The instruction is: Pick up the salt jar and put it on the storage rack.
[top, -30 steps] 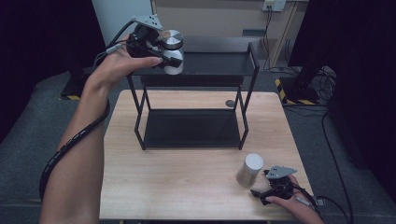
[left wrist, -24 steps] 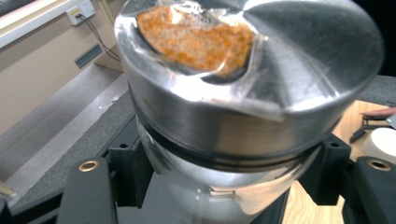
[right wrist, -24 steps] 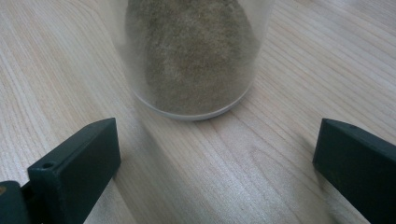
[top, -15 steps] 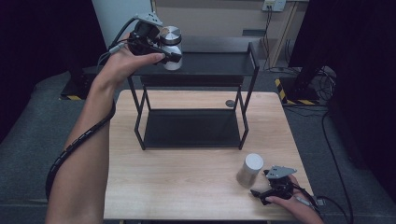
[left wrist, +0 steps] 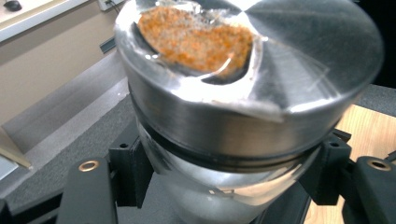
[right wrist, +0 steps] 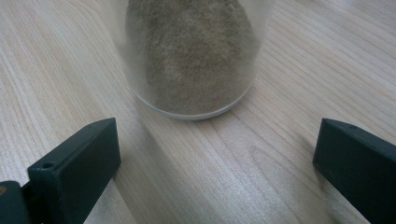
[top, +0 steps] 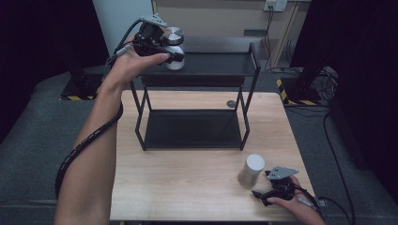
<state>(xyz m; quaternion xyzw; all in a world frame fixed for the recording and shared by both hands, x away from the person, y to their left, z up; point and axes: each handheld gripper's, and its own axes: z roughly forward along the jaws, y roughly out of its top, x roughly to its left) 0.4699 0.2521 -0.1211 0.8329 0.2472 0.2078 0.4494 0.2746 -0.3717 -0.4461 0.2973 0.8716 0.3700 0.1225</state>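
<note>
I see a wooden worktop (top: pixel 197 187) with a black rack (top: pixel 197 70), grey floor around. My left claw (top: pixel 164 47) clamps a steel-lidded jar (top: pixel 173 40), carried rightward over the shelf; my right claw (top: pixel 267 192) gapes beside another jar (top: pixel 251 171).

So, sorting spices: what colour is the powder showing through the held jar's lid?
Orange, in the jar; clearest in the left gripper view.

Glossy brushed-metal jar lid (left wrist: pixel 261 84), pale matt wood-grain table (right wrist: pixel 280 177), matt black fingers (right wrist: pixel 74 163).
</note>
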